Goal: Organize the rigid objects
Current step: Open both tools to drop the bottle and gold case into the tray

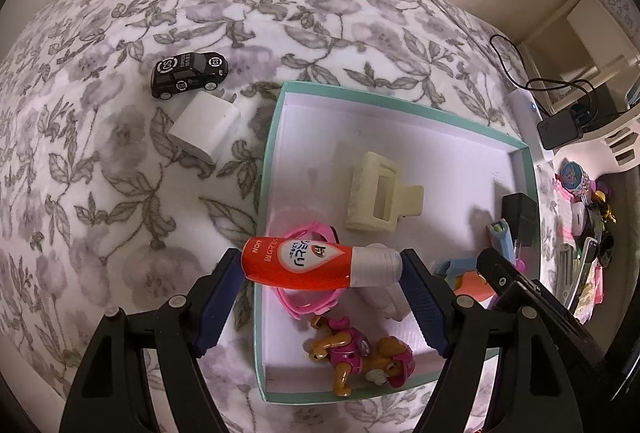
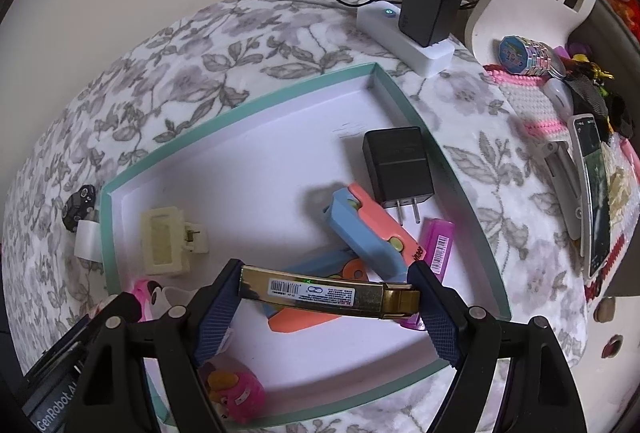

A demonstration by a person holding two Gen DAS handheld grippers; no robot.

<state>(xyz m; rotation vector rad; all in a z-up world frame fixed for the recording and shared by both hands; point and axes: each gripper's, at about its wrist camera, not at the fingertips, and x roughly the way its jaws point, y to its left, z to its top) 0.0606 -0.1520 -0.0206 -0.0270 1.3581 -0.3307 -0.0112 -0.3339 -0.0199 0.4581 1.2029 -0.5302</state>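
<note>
The red bottle point(image 1: 320, 263) lies crosswise between the left gripper point(image 1: 322, 273) pads, clamped end to end, its long axis spanning the jaws, hanging over the near left wall of the teal box point(image 1: 272, 137). The right gripper point(image 2: 328, 293) likewise clasps a gold bar point(image 2: 328, 291) lengthwise, directly above the box floor. I judge each needs only lowering and release; the left should shift inward first.

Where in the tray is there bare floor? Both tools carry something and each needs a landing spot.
The tray is barest at its far end, between the cream hair clip, the black charger and the far rim. It is crowded near the tools, around the blue-and-orange toys, purple case, pink band and pup figure.
</note>
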